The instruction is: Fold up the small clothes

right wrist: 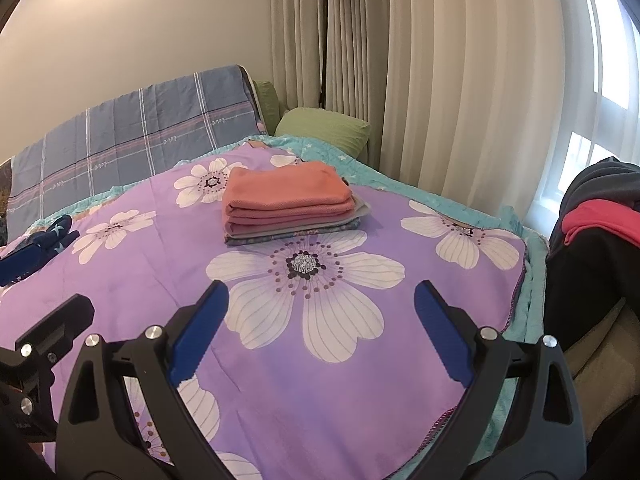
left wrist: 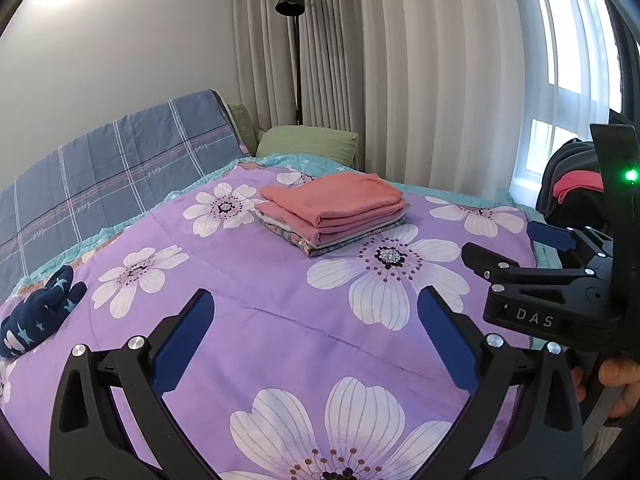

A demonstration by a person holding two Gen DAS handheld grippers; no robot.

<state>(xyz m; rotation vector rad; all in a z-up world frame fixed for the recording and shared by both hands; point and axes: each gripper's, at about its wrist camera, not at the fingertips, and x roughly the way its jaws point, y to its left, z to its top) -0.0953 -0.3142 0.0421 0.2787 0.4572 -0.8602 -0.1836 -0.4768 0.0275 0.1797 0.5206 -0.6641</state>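
A neat stack of folded clothes (left wrist: 332,212) (right wrist: 290,204), salmon pink on top, lies on the purple flowered bedspread (left wrist: 280,320) (right wrist: 280,360) beyond both grippers. A crumpled navy garment with white stars (left wrist: 40,316) (right wrist: 52,236) lies at the bed's left edge. My left gripper (left wrist: 316,332) is open above the spread with nothing between its blue pads. My right gripper (right wrist: 320,328) is open too and holds nothing. In the left wrist view the right gripper (left wrist: 516,248) shows at the right with a hand (left wrist: 616,384) below it. The left gripper's fingers (right wrist: 24,260) show at the left of the right wrist view.
A blue plaid quilt (left wrist: 100,184) and green pillows (left wrist: 308,144) sit at the head of the bed. A black floor lamp (left wrist: 294,40) stands by grey curtains (left wrist: 420,80). A pile of dark and pink clothes (right wrist: 592,220) rests at the right, by the window.
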